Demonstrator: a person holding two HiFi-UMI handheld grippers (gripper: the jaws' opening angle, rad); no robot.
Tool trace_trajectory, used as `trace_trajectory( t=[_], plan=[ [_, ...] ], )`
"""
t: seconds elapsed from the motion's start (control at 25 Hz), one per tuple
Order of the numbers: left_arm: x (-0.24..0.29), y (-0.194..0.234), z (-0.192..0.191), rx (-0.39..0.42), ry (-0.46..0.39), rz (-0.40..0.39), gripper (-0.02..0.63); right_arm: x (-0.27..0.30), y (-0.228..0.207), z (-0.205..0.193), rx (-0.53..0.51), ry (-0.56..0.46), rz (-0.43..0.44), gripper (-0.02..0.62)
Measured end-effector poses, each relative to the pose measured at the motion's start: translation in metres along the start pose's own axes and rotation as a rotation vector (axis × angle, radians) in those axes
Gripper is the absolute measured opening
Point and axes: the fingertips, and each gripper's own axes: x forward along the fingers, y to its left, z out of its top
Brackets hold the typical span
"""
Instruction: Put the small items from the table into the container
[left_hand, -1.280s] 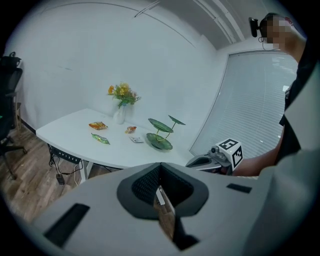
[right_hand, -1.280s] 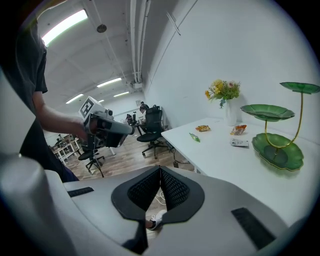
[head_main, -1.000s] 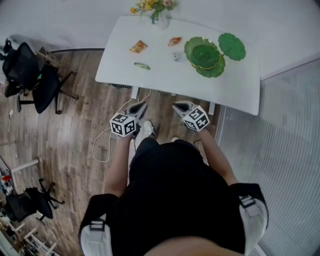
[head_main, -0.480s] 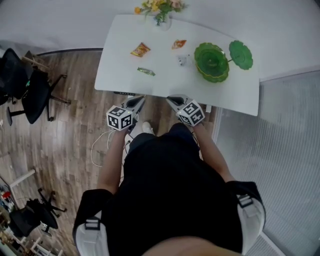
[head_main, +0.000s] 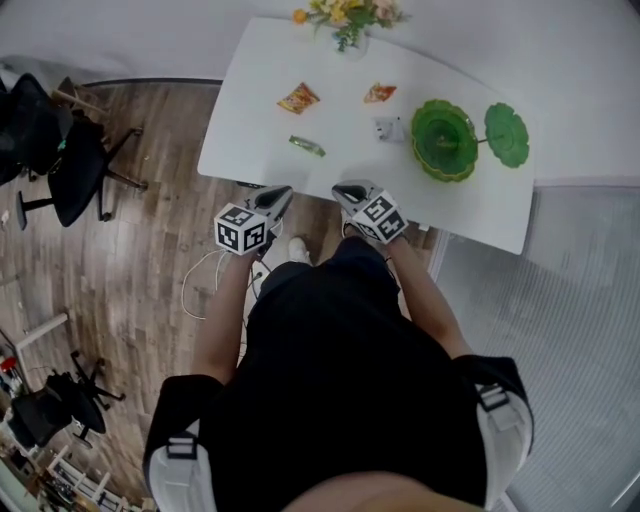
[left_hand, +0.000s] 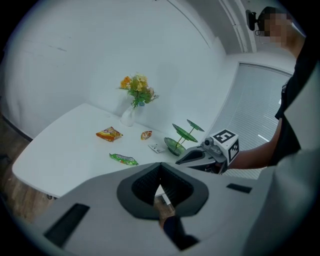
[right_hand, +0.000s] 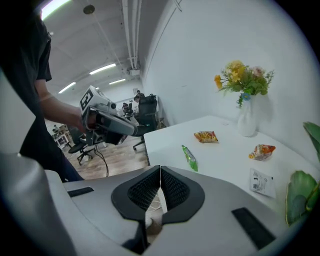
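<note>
Left gripper (head_main: 282, 192): jaws pressed together with nothing between them. It is held at the near edge of the table, clear of every item.
Right gripper (head_main: 346, 190): jaws pressed together and empty. It is level with the left gripper, beside it and apart from it, also at the near edge.
Table (head_main: 260, 120): white top, carrying all the items listed below.
Green dish (head_main: 443, 140): stands toward the right end of the table. No small item shows inside it in the head view.
Smaller green plate (head_main: 508, 134): just right of the dish, joined to it by a thin stalk.
Orange snack packet (head_main: 299, 98): lies flat on the far left part of the top.
Small orange-red packet (head_main: 379, 93): lies right of the orange packet, toward the far edge.
Green wrapper (head_main: 307, 146): lies nearest the grippers, well apart from both.
White sachet (head_main: 389, 128): lies flat, just left of the dish and not touching it.
Vase of flowers (head_main: 350, 20): stands upright at the far edge.
Surroundings: wooden floor (head_main: 120, 290) with a white cable (head_main: 200, 290) under the left arm and office chairs (head_main: 60, 150) to the left.
</note>
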Motion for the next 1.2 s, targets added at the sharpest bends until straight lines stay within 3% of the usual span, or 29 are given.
trace_trajectory(
  t=[0.36, 0.44, 0.52, 0.96, 1.04, 1.2],
  plan=[
    [0.002, 0.009, -0.004, -0.078, 0.014, 0.114, 0.003, 0.063, -0.053, -0.008, -0.129, 0.14, 0.014, 0.033],
    [0.001, 0.013, -0.009, -0.102, 0.017, 0.14, 0.003, 0.076, -0.062, -0.006, -0.145, 0.151, 0.016, 0.123],
    [0.001, 0.016, -0.013, -0.131, 0.01, 0.166, 0.003, 0.089, -0.069, -0.004, -0.18, 0.16, 0.023, 0.16],
    [-0.011, 0.032, -0.016, -0.217, -0.032, 0.259, 0.003, 0.131, -0.082, -0.002, -0.27, 0.248, 0.072, 0.158],
    [-0.013, 0.035, -0.016, -0.221, -0.037, 0.263, 0.003, 0.131, -0.083, -0.003, -0.272, 0.262, 0.066, 0.106],
    [-0.017, 0.039, -0.012, -0.212, -0.044, 0.256, 0.003, 0.131, -0.08, -0.002, -0.274, 0.272, 0.063, 0.097]
  ],
)
